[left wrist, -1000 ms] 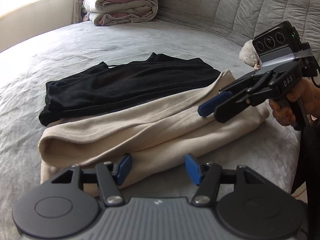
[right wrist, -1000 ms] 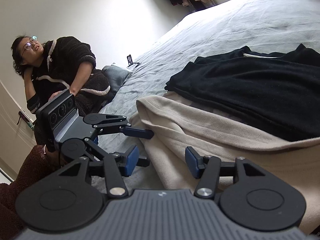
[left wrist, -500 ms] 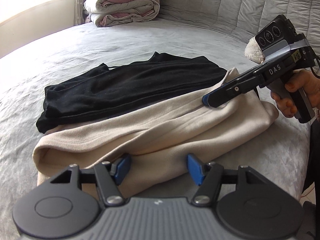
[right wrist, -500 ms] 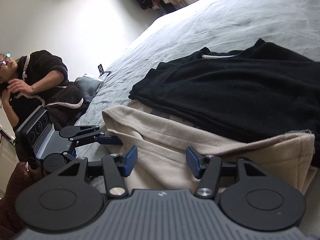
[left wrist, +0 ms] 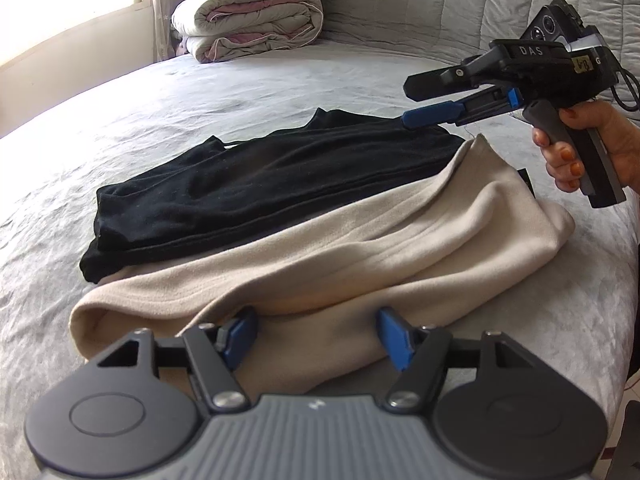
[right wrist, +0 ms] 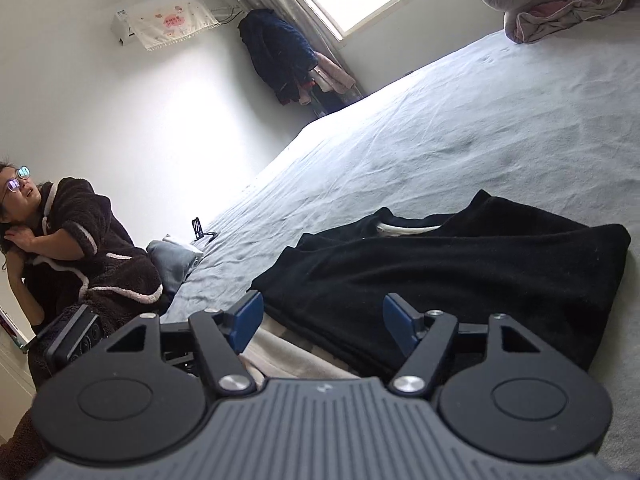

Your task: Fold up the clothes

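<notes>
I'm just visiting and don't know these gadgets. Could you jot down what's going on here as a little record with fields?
Place: grey bed
Clothes: black garment lying partly over a beige garment
Left gripper: open, low at the beige garment's near edge, holding nothing
Right gripper: open, raised above the black garment's far corner, holding nothing
Hand: grips the right gripper's handle
Background: folded duvet near the window
</notes>
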A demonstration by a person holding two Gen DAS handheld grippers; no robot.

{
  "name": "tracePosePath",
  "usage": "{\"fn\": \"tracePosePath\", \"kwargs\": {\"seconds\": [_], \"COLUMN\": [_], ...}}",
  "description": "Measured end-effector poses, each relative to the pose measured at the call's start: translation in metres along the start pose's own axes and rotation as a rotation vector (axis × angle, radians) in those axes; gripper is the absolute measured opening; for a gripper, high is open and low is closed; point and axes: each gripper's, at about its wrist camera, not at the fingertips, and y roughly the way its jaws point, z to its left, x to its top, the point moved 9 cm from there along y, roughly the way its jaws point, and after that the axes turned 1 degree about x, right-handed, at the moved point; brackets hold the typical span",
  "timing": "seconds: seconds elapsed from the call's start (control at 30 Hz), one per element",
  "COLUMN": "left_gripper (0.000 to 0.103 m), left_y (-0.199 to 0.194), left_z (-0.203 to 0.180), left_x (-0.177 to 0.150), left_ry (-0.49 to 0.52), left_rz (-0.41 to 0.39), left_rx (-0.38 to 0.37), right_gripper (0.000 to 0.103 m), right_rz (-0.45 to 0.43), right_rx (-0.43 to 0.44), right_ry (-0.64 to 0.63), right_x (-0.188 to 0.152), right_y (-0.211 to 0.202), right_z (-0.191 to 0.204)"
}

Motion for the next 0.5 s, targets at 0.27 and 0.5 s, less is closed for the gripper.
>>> {"fn": "tracePosePath", "kwargs": {"seconds": [0.27,0.5], "left_gripper": [0.068,0.068], "left_y": [-0.001,-0.001], "left_z": [0.002,0.001], "left_x": [0.0,0.0], "left_ry": [-0.003,-0.004], "left_rz": [-0.003,-0.004], "left_rx": [-0.003,0.002], "right_gripper": [0.072,0.072], "right_rz": [0.21,0.174], "right_rx": [0.126,0.067], "right_ry": [0.076,0.019], "right_x": [-0.03,-0.027], "right_y": [0.0,0.005], "right_z": [0.016,0.009]}}
